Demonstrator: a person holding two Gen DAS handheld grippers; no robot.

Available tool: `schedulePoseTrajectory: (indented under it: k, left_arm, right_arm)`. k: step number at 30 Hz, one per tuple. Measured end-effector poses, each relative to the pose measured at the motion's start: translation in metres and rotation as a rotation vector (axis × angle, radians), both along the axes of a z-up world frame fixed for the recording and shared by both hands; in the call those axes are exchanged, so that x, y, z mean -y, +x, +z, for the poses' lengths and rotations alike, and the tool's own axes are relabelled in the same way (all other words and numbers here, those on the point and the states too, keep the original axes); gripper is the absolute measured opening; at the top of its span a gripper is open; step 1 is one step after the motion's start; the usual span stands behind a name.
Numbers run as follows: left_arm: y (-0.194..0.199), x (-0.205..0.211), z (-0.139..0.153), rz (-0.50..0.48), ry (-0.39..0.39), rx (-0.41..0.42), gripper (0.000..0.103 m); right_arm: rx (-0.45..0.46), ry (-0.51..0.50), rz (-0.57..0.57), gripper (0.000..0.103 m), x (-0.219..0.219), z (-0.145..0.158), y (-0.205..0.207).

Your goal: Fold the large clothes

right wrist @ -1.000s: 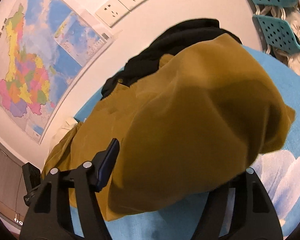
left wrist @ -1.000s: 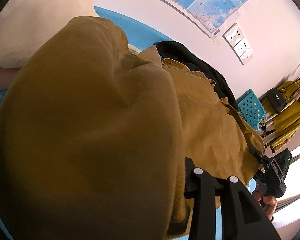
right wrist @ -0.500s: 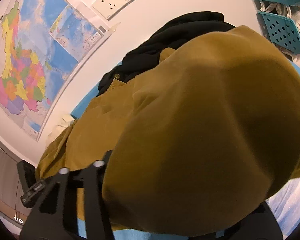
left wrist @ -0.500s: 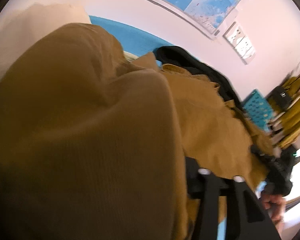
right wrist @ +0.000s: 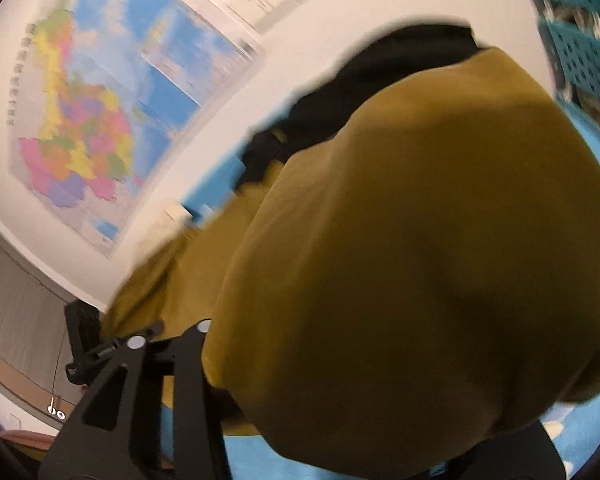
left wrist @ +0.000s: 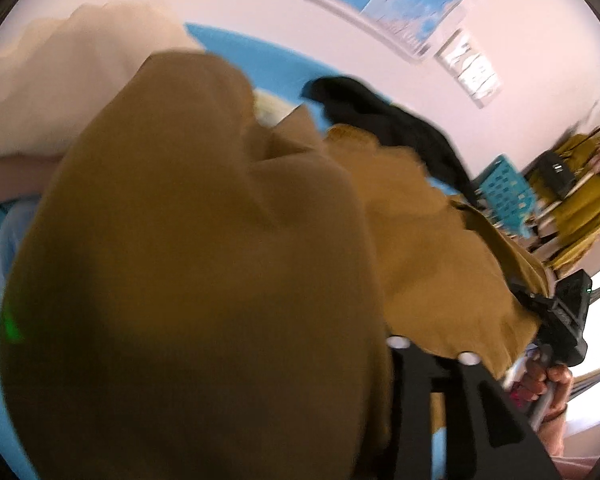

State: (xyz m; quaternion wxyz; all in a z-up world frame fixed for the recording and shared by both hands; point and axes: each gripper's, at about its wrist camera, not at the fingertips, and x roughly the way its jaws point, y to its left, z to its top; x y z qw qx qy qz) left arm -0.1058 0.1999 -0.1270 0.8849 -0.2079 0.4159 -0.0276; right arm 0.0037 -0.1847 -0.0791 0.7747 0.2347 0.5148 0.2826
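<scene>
Mustard garment (left wrist: 204, 264) drapes over both raised grippers, hiding their jaws; grip cannot be told.

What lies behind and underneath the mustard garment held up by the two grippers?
Behind the mustard garment a black garment shows against the wall, and blue bedding shows below its hem. The draped cloth covers most of the bed and both grippers' fingertips.
</scene>
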Motion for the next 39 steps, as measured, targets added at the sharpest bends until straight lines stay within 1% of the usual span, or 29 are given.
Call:
schedulePoseTrajectory:
  k: [2,3,4,5,6,7,8,10,11,12,13,14,15,16,18,20,23,24,26,31,32,34,36,39]
  left_arm:
    - [0.000,0.001,-0.006,0.000,0.022,0.017,0.053]
    - [0.000,0.000,-0.006,-0.007,0.026,0.023,0.058]
    - [0.000,0.000,-0.006,-0.019,0.026,0.030,0.060]
    - [0.002,0.000,-0.006,-0.029,0.017,0.038,0.067]
    - [0.006,0.003,-0.006,-0.038,0.011,0.046,0.071]
    - [0.009,0.003,-0.006,-0.029,0.015,0.050,0.071]
    - [0.011,0.001,-0.006,-0.019,0.018,0.050,0.071]
    - [0.011,0.004,-0.006,-0.002,0.038,0.049,0.067]
    - [0.012,0.005,-0.006,0.018,0.062,0.040,0.057]
    - [0.013,0.007,-0.007,0.027,0.075,0.035,0.050]
    - [0.012,0.005,-0.006,0.032,0.075,0.032,0.047]
    - [0.012,0.002,-0.004,0.042,0.071,0.030,0.040]
    - [0.011,0.000,-0.002,0.048,0.070,0.028,0.034]
    - [0.007,-0.006,0.002,0.049,0.075,0.032,0.032]
    - [0.003,-0.007,0.012,0.045,0.090,0.052,0.023]
    - [0.000,-0.012,0.023,0.036,0.078,0.074,0.020]
    - [-0.003,-0.018,0.038,0.024,0.058,0.089,0.018]
    - [-0.005,-0.020,0.042,0.018,0.061,0.094,0.018]
    - [0.000,-0.006,0.052,0.001,0.074,0.107,0.017]
    - [-0.006,-0.013,0.082,-0.023,0.092,0.160,0.017]
    - [-0.008,-0.013,0.089,-0.025,0.107,0.178,0.017]
    - [0.000,0.005,0.099,-0.019,0.134,0.208,0.017]
    - [-0.002,0.006,0.112,-0.012,0.160,0.239,0.017]
    - [-0.016,-0.010,0.137,0.013,0.193,0.299,0.017]
  right_arm:
    - [-0.007,0.006,-0.011,0.061,-0.001,-0.009,0.001]
    - [-0.007,0.015,-0.010,0.064,-0.002,-0.010,0.001]
    - [-0.006,0.023,-0.008,0.066,-0.003,-0.012,0.001]
    - [0.002,0.021,-0.008,0.067,-0.004,-0.012,0.001]
    - [0.013,0.018,-0.004,0.068,-0.007,-0.011,0.002]
    - [0.024,0.015,-0.003,0.069,-0.009,-0.011,0.002]
    - [0.033,0.012,-0.003,0.068,-0.010,-0.011,0.002]
    - [0.039,-0.005,0.000,0.060,-0.012,-0.012,0.004]
    - [0.041,-0.007,0.002,0.052,-0.011,-0.012,0.004]
    - [0.045,-0.002,0.004,0.043,-0.010,-0.011,0.003]
    - [0.050,0.005,0.003,0.040,-0.008,-0.008,0.003]
    - [0.055,0.008,0.000,0.033,-0.007,-0.006,0.003]
    - [0.067,0.010,-0.005,0.029,-0.007,0.000,0.003]
    - [0.080,0.017,-0.005,0.028,-0.007,0.005,0.003]
    - [0.107,0.031,0.001,0.026,-0.009,0.019,0.003]
    - [0.133,0.058,0.008,0.025,-0.009,0.032,0.002]
    - [0.193,0.067,0.023,0.024,-0.014,0.056,0.000]
    - [0.212,0.066,0.033,0.024,-0.016,0.065,0.000]
    - [0.239,0.070,0.048,0.024,-0.020,0.078,-0.001]
    - [0.311,0.087,0.077,0.024,-0.028,0.114,0.004]
    - [0.330,0.090,0.083,0.024,-0.029,0.120,0.004]
    - [0.374,0.108,0.095,0.024,-0.033,0.136,0.004]
    - [0.409,0.126,0.104,0.024,-0.038,0.148,0.007]
    - [0.450,0.152,0.120,0.024,-0.050,0.161,0.013]
